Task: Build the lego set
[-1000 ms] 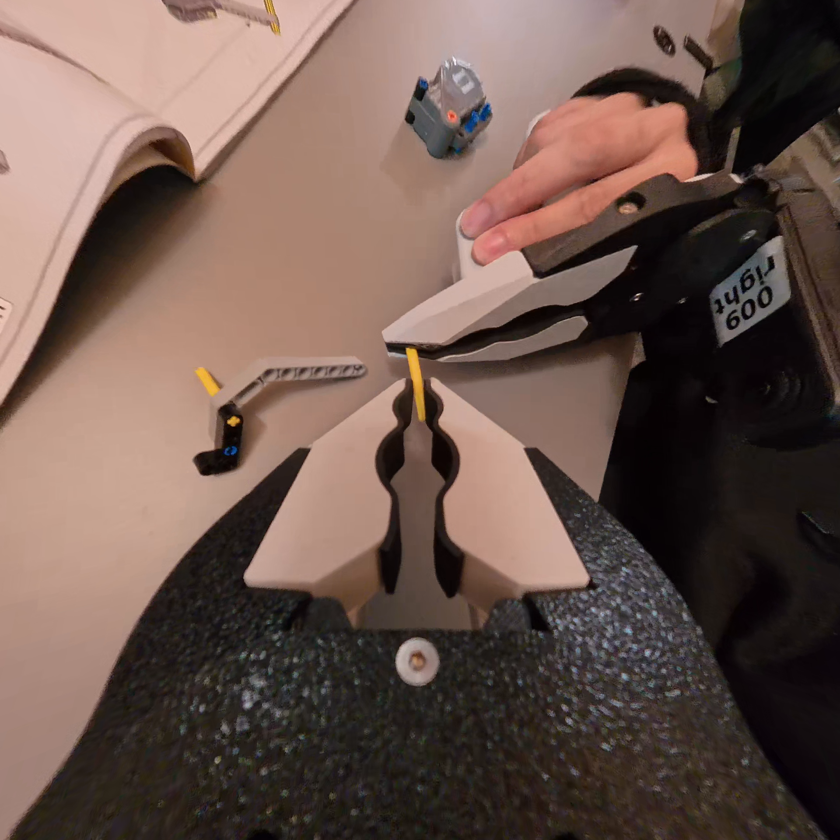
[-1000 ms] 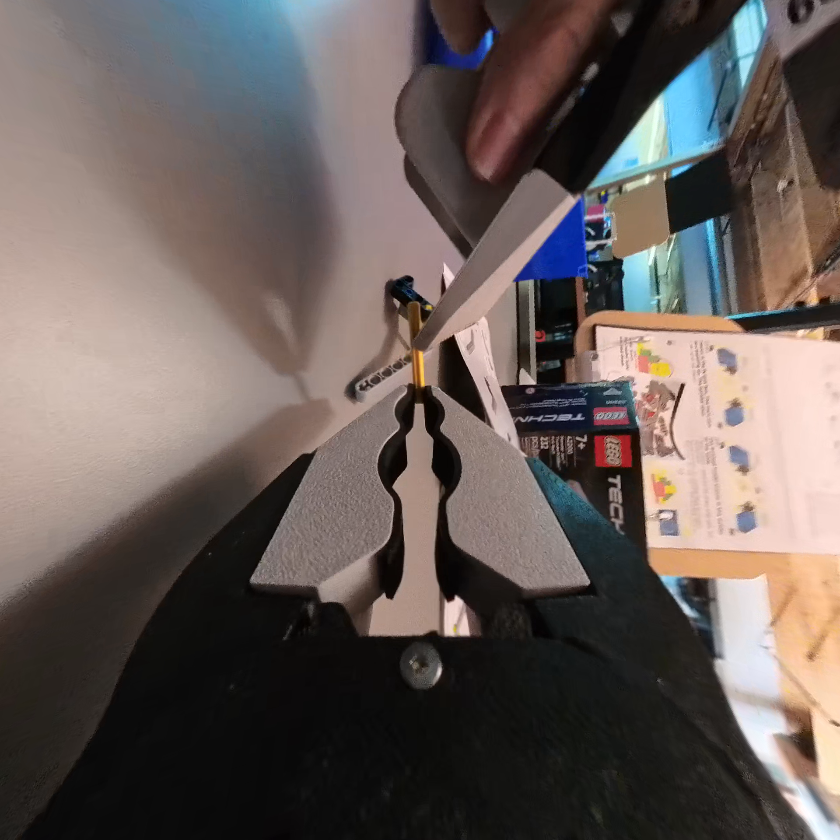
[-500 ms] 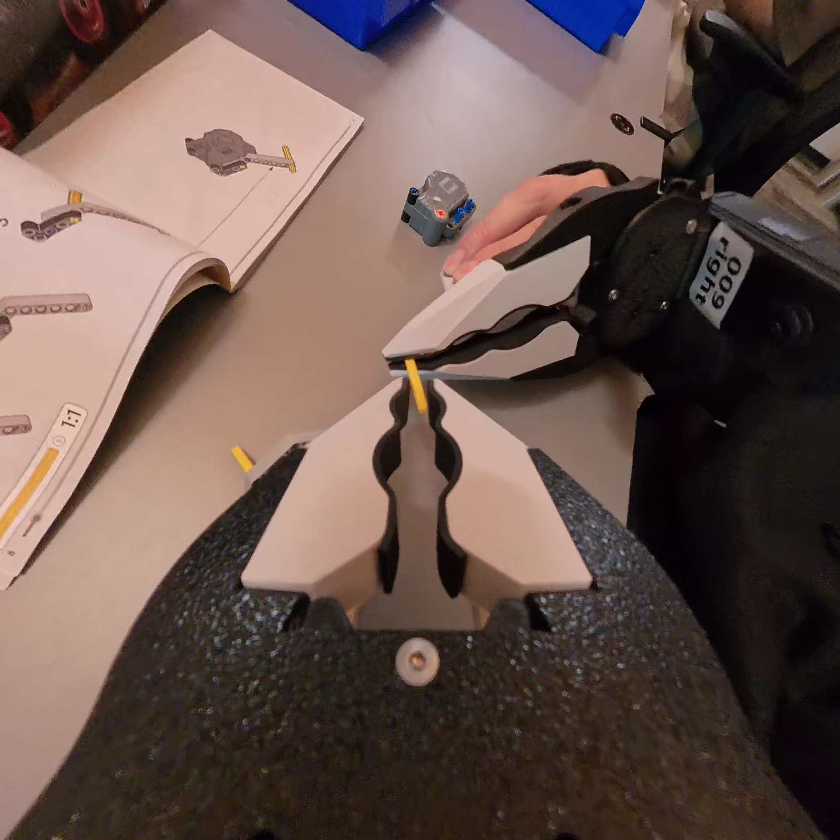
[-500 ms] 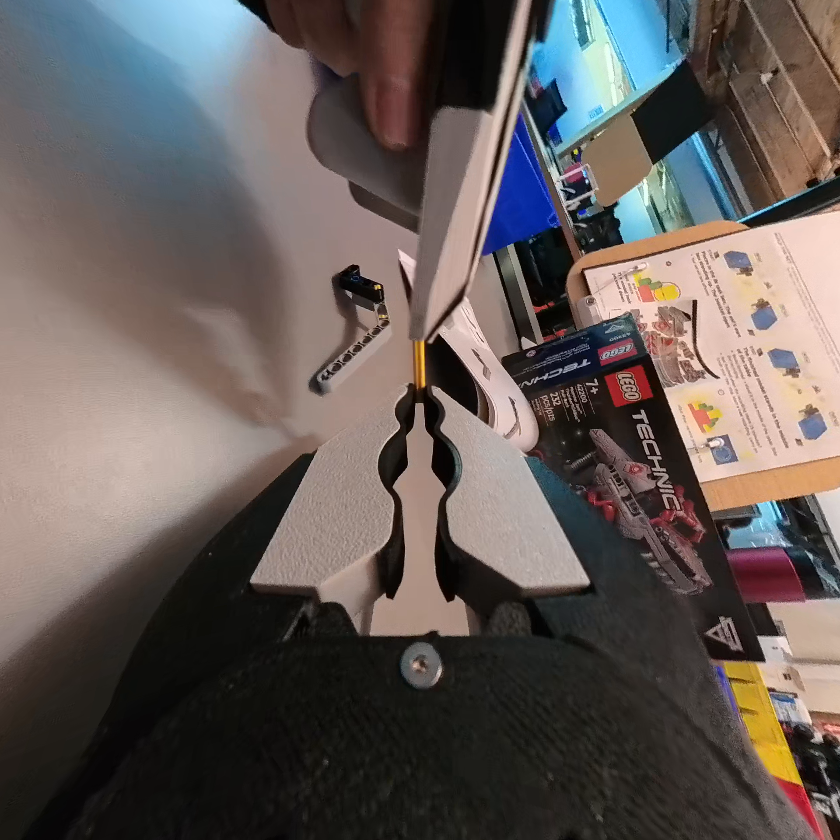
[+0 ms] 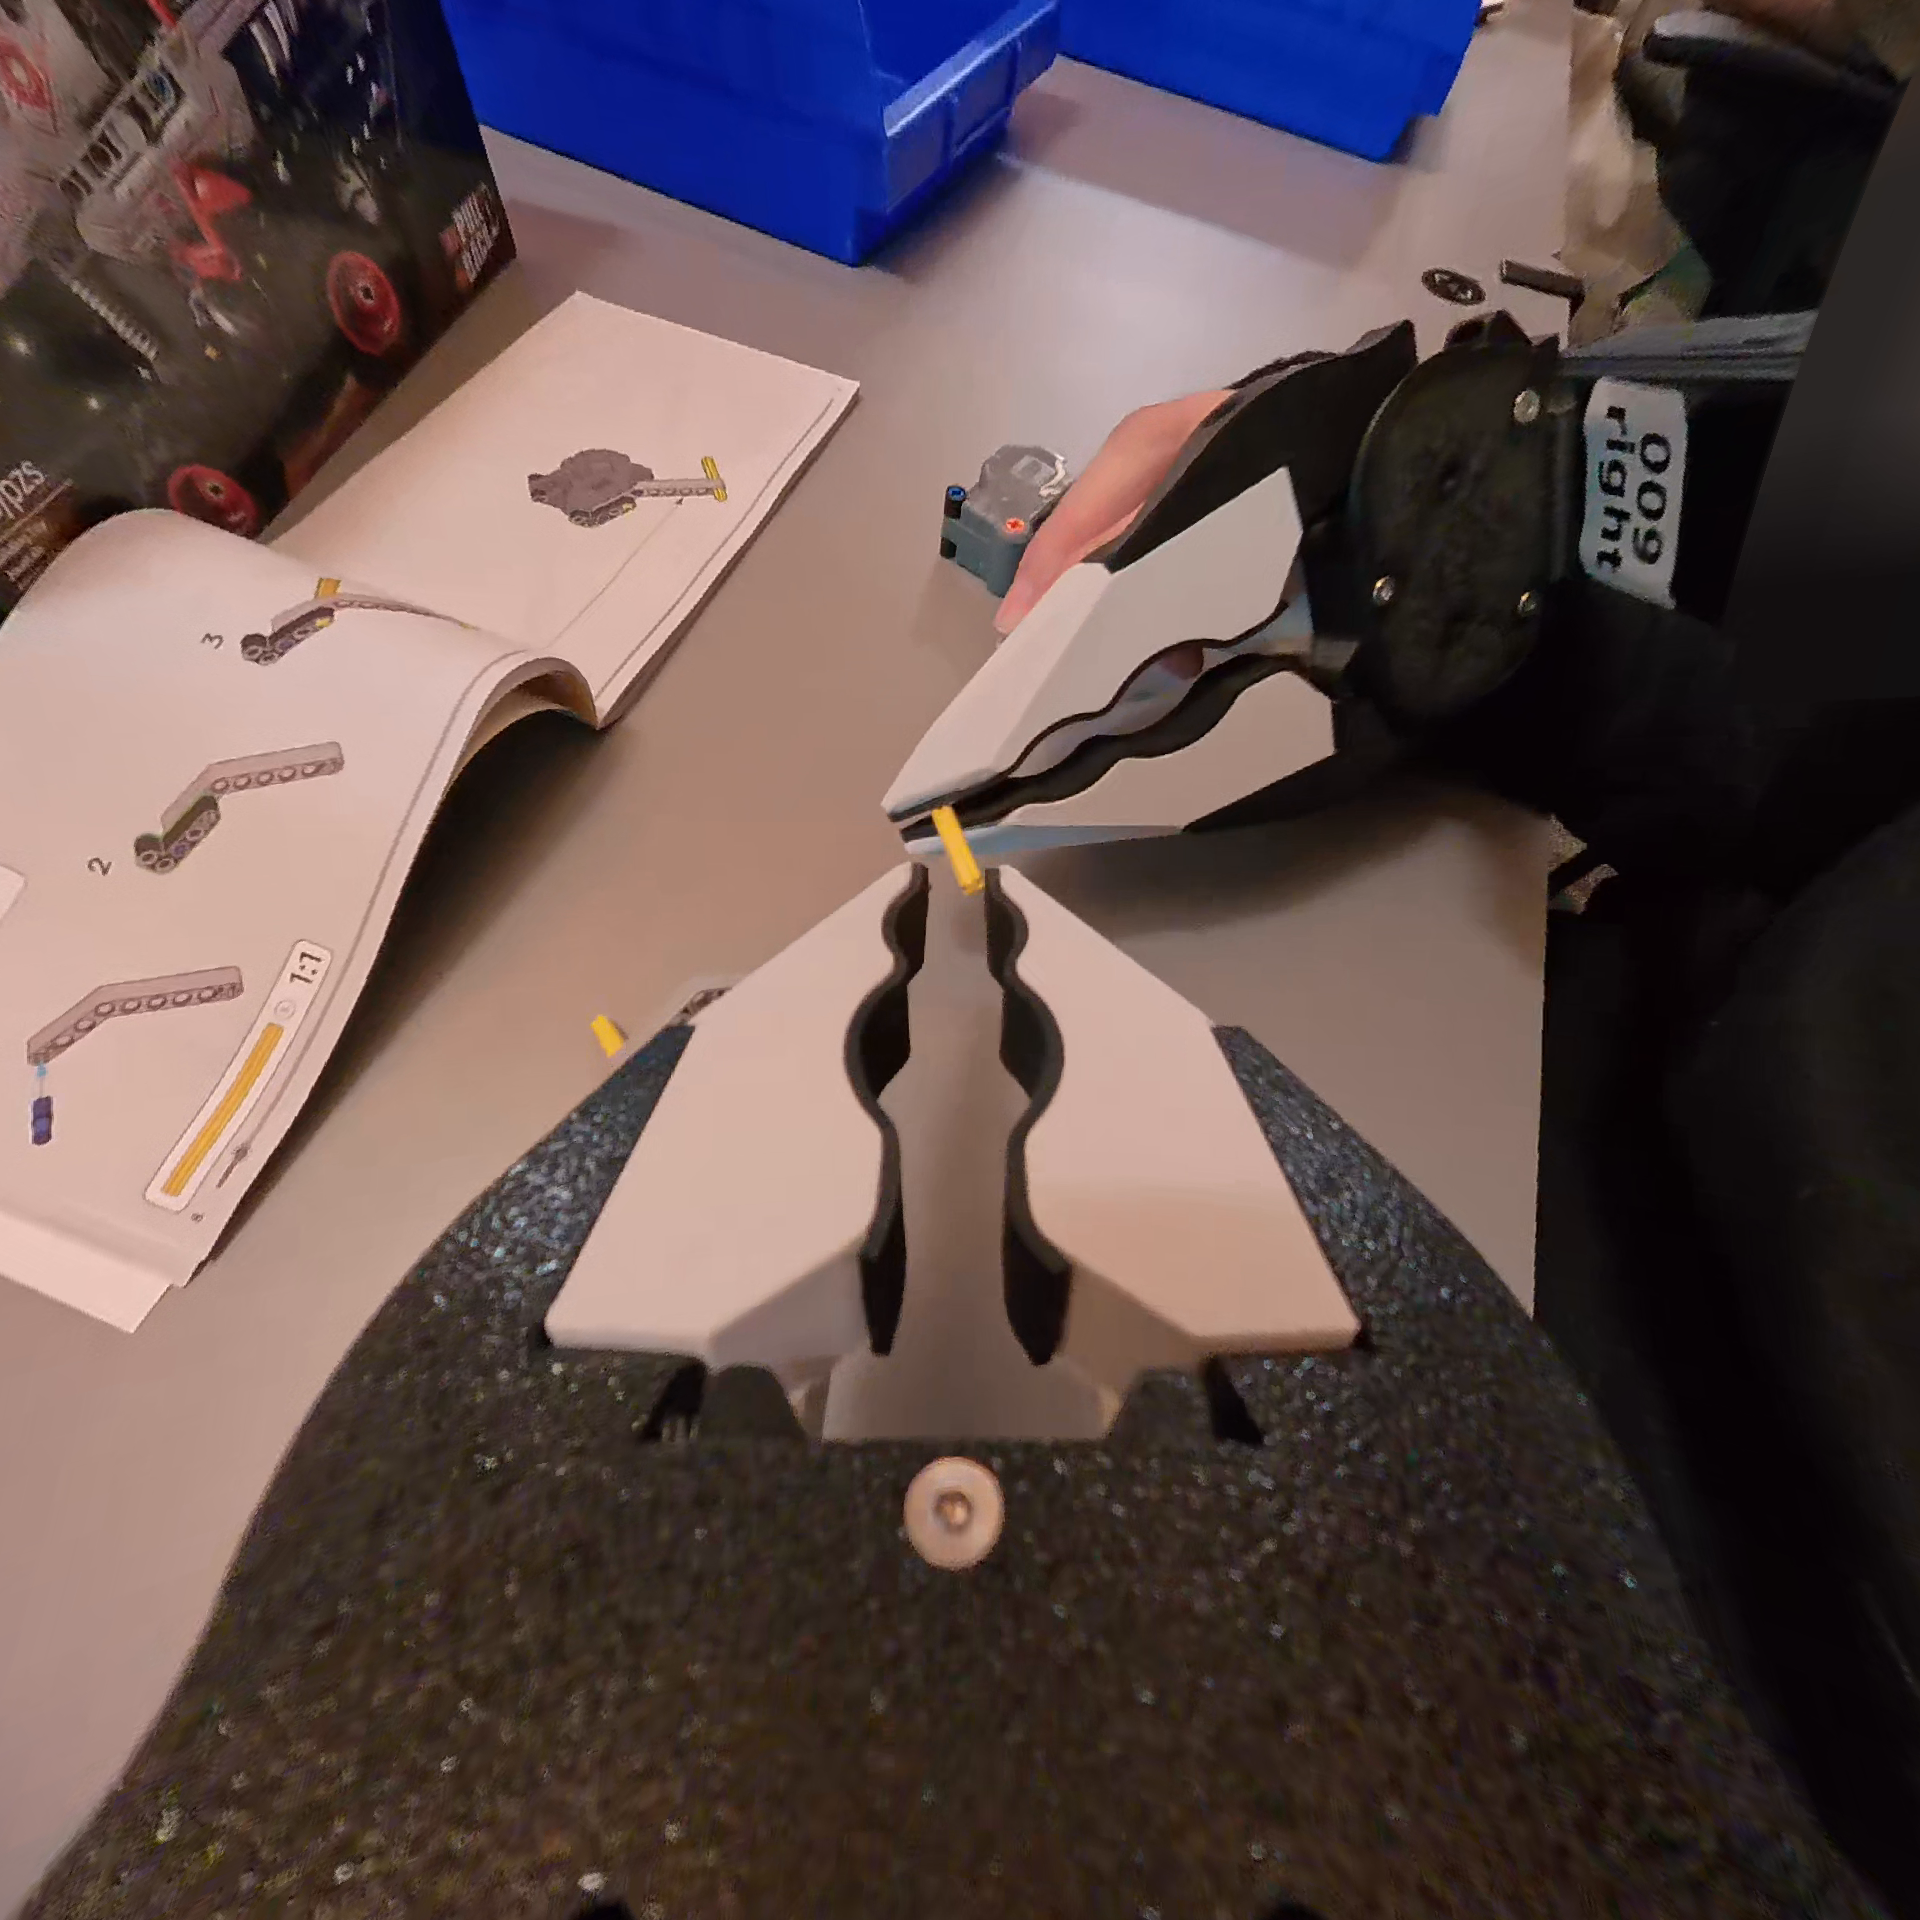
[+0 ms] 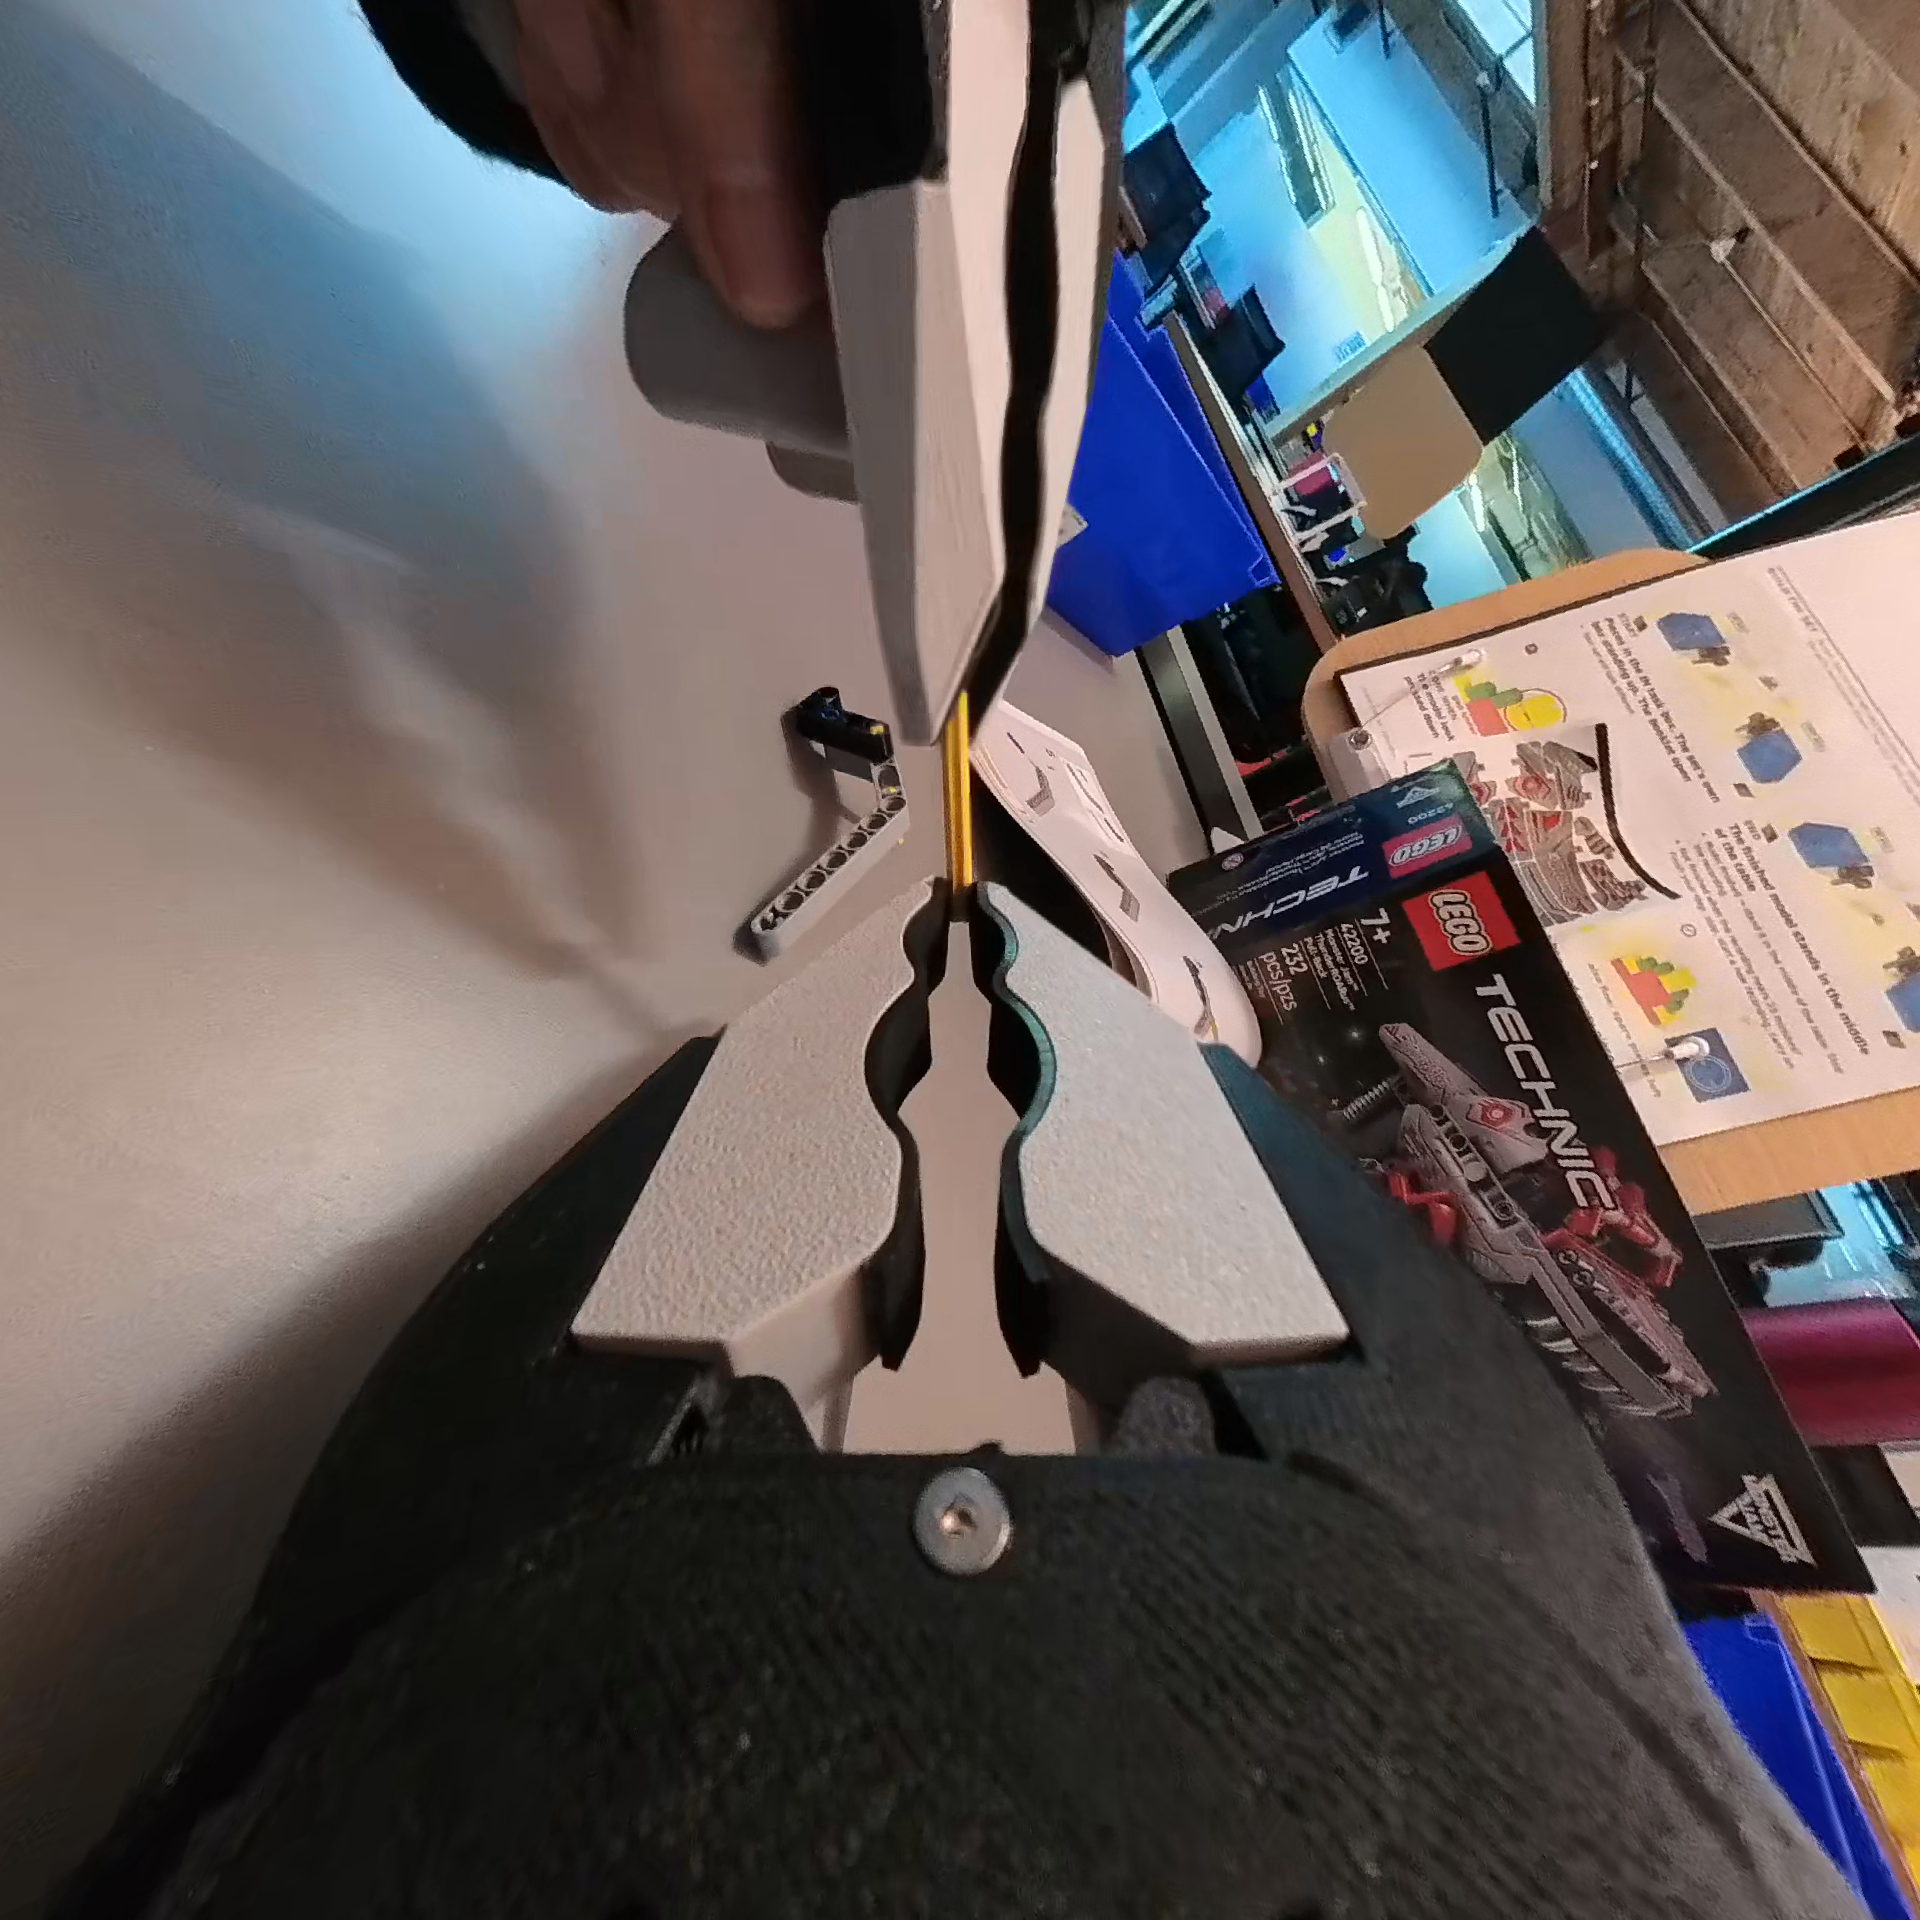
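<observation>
A thin yellow axle (image 5: 954,850) runs between my two grippers, held above the grey table. My right gripper (image 6: 956,902) is shut on one end of the axle (image 6: 958,800); it also shows in the left wrist view (image 5: 912,823), coming in from the right. My left gripper (image 5: 954,883) has its jaws a little apart, wider than the axle, whose other end sits just between its tips. A grey bent beam (image 6: 831,868) with a black connector (image 6: 836,727) lies on the table beyond; my left gripper hides most of it in the left wrist view.
An open instruction booklet (image 5: 312,779) lies at the left, a dark set box (image 5: 208,208) behind it, and blue bins (image 5: 831,104) at the back. A small grey block (image 5: 1003,509) sits behind a hand (image 5: 1101,499). A clipboard sheet (image 6: 1662,831) stands off the table. Less than 4 cm separates the two grippers' tips. The small grey block (image 5: 1003,509) lies around 15 cm away from my right fingertips.
My left gripper's jaws have spread and no longer pinch the axle. The axle stays in my right gripper. Both grippers have lifted and tilted, so more of the far table shows.
</observation>
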`<state>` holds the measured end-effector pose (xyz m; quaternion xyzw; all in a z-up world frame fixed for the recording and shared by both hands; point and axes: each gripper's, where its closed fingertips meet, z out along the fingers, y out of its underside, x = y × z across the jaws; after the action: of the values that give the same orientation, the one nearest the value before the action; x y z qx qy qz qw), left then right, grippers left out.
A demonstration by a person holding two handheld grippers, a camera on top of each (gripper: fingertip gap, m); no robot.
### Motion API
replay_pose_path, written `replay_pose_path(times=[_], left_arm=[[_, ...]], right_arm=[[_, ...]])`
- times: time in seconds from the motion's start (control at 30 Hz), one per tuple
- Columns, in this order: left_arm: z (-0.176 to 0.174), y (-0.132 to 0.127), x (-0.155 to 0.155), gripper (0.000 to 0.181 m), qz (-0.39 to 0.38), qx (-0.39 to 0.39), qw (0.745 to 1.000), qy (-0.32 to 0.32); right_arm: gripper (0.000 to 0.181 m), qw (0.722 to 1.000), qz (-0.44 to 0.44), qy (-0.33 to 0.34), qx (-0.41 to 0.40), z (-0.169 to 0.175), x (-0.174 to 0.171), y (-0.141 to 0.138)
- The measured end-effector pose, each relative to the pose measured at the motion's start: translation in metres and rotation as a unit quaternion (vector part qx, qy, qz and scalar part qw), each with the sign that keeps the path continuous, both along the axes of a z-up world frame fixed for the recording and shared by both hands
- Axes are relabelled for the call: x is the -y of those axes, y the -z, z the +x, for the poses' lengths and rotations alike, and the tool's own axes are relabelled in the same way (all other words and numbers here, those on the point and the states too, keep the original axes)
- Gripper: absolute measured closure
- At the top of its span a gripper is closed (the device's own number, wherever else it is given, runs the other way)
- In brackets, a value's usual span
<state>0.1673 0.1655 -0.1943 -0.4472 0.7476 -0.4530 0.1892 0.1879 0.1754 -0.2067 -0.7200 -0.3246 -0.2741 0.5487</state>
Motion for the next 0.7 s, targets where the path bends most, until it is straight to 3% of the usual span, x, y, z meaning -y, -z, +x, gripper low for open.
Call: replay_pose_path(times=[0.03,0.6,0.7], left_arm=[[-0.001,0.002,0.0,0.175,0.003,-0.004,1.0,0.001],[-0.002,0.008,0.001,0.181,-0.001,-0.006,1.0,-0.001],[-0.002,0.009,0.002,0.175,-0.009,-0.012,1.0,-0.004]], right_arm=[[0.18,1.0,0.001,0.002,-0.002,0.001,0.0,0.0],[0.18,1.0,-0.022,0.013,0.018,0.003,-0.001,0.009],[0.18,0.999,-0.026,0.016,0.022,0.005,-0.001,0.01]])
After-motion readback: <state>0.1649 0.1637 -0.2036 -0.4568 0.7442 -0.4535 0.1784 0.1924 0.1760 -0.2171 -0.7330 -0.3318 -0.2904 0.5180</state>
